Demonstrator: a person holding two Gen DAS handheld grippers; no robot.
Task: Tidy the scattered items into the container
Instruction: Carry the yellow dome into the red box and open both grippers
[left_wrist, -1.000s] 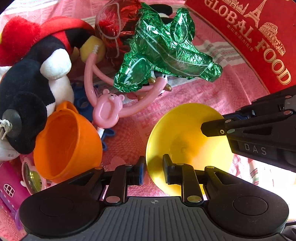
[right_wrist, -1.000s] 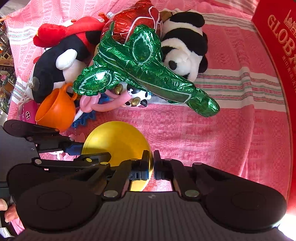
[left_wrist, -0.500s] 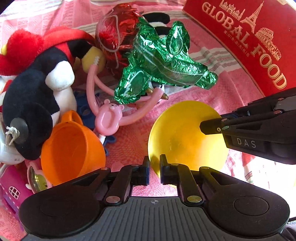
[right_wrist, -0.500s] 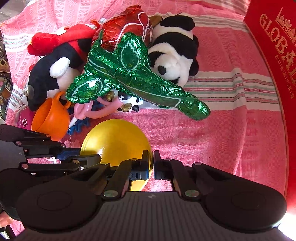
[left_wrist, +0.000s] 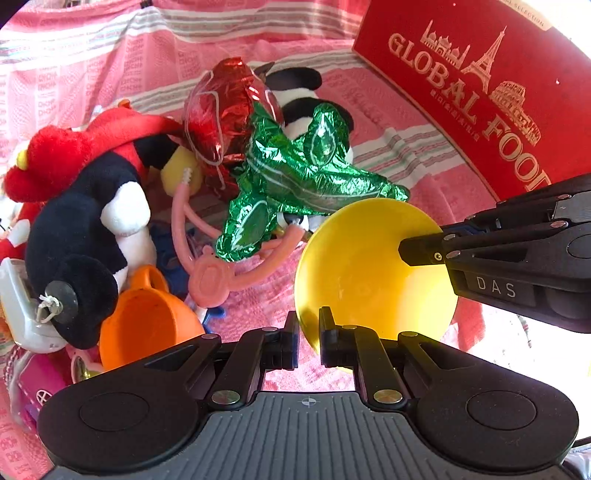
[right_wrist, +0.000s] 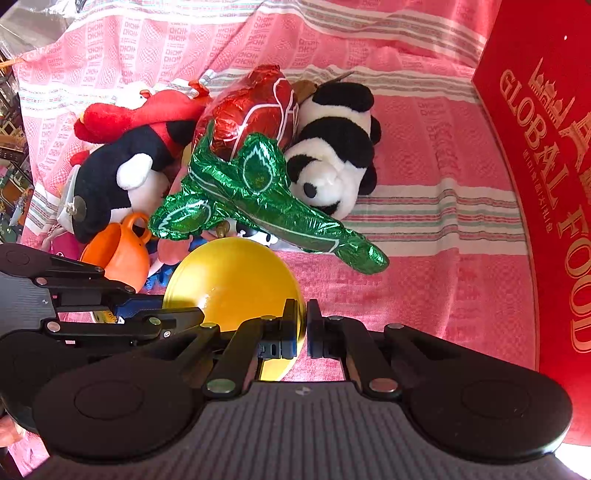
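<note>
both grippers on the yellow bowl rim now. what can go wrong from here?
1. Both the left gripper and the right gripper pinch only the thin rim of the yellow bowl; if the hands drift apart, it could twist or slip out.
2. The green foil balloon lies right against the bowl's far edge and could get dragged along.

two foil balloons (right_wrist: 258, 184), three plush toys (right_wrist: 332, 162), one yellow bowl (left_wrist: 369, 273)

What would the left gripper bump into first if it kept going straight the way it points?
The left gripper is already shut on the rim of the yellow bowl. Past the bowl's edge, it would probably meet the pink cloth, then maybe the green foil balloon; depth is hard to judge.
</note>
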